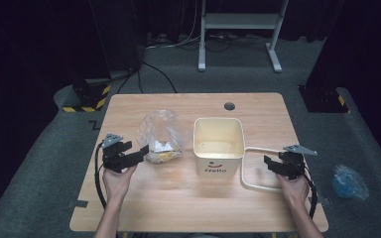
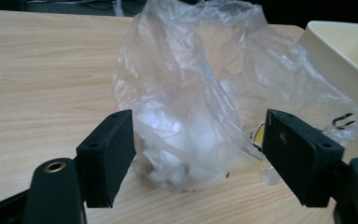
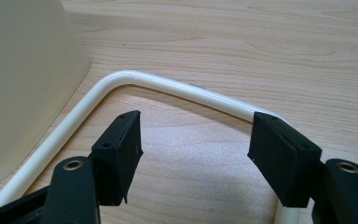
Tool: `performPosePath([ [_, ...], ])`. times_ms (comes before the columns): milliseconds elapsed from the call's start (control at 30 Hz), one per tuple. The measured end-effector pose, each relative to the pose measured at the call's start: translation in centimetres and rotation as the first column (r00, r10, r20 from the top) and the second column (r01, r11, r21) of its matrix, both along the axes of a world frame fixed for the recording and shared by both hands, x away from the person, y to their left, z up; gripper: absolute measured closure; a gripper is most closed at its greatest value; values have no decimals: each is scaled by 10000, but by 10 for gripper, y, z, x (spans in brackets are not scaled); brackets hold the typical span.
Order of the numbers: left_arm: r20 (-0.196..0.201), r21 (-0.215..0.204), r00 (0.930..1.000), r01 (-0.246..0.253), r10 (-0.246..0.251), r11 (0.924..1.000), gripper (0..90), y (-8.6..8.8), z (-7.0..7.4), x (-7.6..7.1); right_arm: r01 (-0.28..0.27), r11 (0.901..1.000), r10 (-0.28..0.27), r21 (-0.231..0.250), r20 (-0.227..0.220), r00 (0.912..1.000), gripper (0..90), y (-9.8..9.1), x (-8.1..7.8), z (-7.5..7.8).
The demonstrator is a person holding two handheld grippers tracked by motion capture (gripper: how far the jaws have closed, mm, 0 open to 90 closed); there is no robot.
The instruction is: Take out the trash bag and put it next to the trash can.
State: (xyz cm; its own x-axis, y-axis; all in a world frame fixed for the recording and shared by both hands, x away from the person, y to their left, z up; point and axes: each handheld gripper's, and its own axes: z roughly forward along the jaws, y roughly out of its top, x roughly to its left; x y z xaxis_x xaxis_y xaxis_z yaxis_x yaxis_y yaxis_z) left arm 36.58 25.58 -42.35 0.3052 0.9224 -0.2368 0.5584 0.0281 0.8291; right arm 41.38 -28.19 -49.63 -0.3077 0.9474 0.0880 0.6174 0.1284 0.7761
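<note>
A clear plastic bag (image 1: 161,136) (image 2: 200,93) with white and yellow scraps inside sits on the wooden table (image 1: 178,198). My left gripper (image 1: 138,152) (image 2: 198,158) is open just left of it, the bag's lower part between the jaws without the pads pressing. A cream square bucket (image 1: 218,145) (image 3: 23,79) marked "Hello" stands at the middle. Its cream handle (image 1: 258,168) (image 3: 168,88) lies flat on the table to the right. My right gripper (image 1: 273,165) (image 3: 196,149) is open over that handle, nothing clamped.
A blue crumpled bag (image 1: 348,182) lies on the floor right of the table. A round cable hole (image 1: 229,106) is in the table's far edge. A white frame stand (image 1: 238,29) is on the floor beyond.
</note>
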Motion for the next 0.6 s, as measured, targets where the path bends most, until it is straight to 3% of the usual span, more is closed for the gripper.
performPosePath([
  [300, -20, -236, 10000, 10, -11, 9997, 259, 6, -12, -9, 147, 9999, -146, 61, -93, 9998, 343, -4, -2, -4],
  [600, 392, -318, 9988, 313, -300, 9990, 257, 5, -8, -18, 181, 9998, -181, 83, 21, 9998, 345, -6, -3, -3],
])
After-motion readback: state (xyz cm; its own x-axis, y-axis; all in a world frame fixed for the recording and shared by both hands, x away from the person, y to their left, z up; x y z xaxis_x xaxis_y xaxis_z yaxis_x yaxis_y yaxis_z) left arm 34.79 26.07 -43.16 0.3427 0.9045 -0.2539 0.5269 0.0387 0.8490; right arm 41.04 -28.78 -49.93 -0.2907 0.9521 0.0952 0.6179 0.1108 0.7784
